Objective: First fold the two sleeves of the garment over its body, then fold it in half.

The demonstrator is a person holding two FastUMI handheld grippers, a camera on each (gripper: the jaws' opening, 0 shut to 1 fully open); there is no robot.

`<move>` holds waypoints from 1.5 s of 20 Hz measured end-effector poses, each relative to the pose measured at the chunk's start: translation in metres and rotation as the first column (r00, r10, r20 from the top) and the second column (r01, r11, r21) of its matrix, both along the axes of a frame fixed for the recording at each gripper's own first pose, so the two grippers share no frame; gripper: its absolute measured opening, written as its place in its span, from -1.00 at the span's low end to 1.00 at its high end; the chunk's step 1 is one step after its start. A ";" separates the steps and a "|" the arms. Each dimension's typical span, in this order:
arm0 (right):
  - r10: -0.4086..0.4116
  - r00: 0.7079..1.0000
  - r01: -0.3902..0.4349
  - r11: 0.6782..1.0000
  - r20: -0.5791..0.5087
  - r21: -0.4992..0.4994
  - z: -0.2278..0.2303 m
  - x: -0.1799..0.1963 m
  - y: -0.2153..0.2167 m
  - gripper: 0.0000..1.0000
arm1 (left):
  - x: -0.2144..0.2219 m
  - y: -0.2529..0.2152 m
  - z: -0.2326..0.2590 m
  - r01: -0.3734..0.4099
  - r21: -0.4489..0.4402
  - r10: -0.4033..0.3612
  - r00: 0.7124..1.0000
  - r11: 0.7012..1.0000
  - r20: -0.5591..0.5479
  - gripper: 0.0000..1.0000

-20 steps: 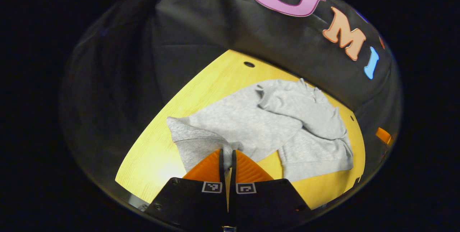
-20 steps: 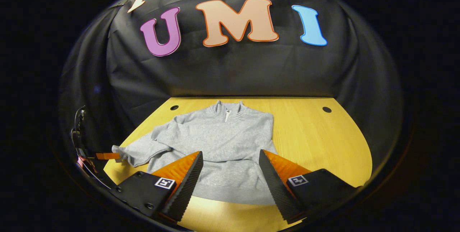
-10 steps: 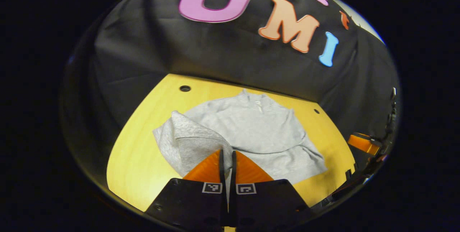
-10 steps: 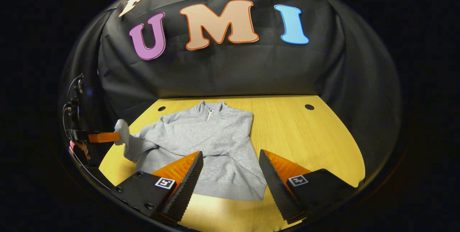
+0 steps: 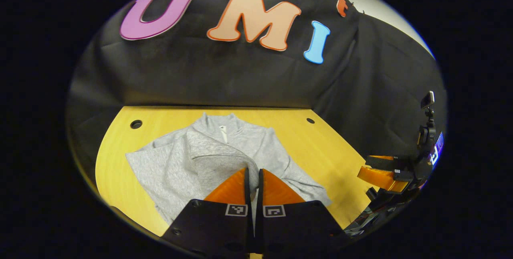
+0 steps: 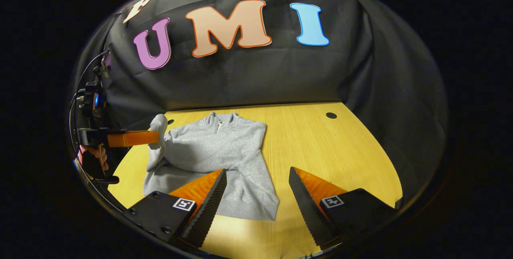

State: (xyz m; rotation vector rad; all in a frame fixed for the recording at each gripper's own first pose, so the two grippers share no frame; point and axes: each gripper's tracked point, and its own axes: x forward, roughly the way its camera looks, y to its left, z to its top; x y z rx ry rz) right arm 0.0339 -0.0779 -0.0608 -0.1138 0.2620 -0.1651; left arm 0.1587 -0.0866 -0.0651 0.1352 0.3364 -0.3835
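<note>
Garment [image 6: 218, 150]: grey pullover, lying collar-away on the yellow worktop [image 6: 328, 154], body flat, hem toward the cameras. Right-hand side already trim, with no sleeve trailing past that edge in the right claw view, so probably folded in.

Left sleeve [image 6: 157, 140] lifted off the worktop, cuff pinched in the left claw [image 6: 154, 138], seen at the left of the right claw view with a hand [image 6: 94, 155] on its grip. Same claw up close in the left claw view [image 5: 253, 181]: fingers pressed together with a strip of grey cloth caught between them, so closed on the sleeve. Held high, most likely so that the sleeve clears the body and drapes over it rather than dragging and bunching the cloth beneath.

Right claw [image 6: 256, 195] wide open, holding nothing, hanging above the hem and the bare worktop just beside it; also visible at the right edge of the left claw view [image 5: 380, 177]. Kept apart, presumably to leave the sleeve's path free and to wait for the halving fold.

Judged stage: second sleeve fold in hand, not yet laid down. Next: carrying the cuff across the chest, lowering, releasing flat. Risk: cuff slipping, or the shoulder wrinkling underneath.
</note>
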 end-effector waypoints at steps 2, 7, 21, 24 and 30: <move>-0.014 1.000 0.014 1.000 -0.002 0.004 0.000 -0.002 -0.009 0.97 | 0.006 -0.030 -0.007 0.036 -0.006 -0.036 0.999 0.999 0.010 -1.00; -0.025 1.000 0.025 1.000 -0.004 0.009 0.002 0.000 -0.027 0.90 | 0.038 -0.084 -0.013 0.092 0.029 -0.092 0.996 0.995 0.021 -1.00; -0.089 0.996 0.088 0.995 0.018 0.054 -0.002 0.007 -0.079 0.89 | 0.135 -0.134 -0.100 0.118 0.241 -0.113 0.993 0.963 -0.035 -1.00; -0.102 0.995 0.101 0.994 0.016 0.051 -0.002 0.011 -0.083 0.89 | 0.141 -0.136 -0.115 0.116 0.283 -0.107 0.993 0.952 -0.049 -0.96; -0.070 0.997 0.071 0.997 -0.009 0.038 -0.017 0.014 -0.082 0.90 | 0.131 -0.133 -0.113 0.149 0.374 -0.148 0.988 0.915 -0.034 0.53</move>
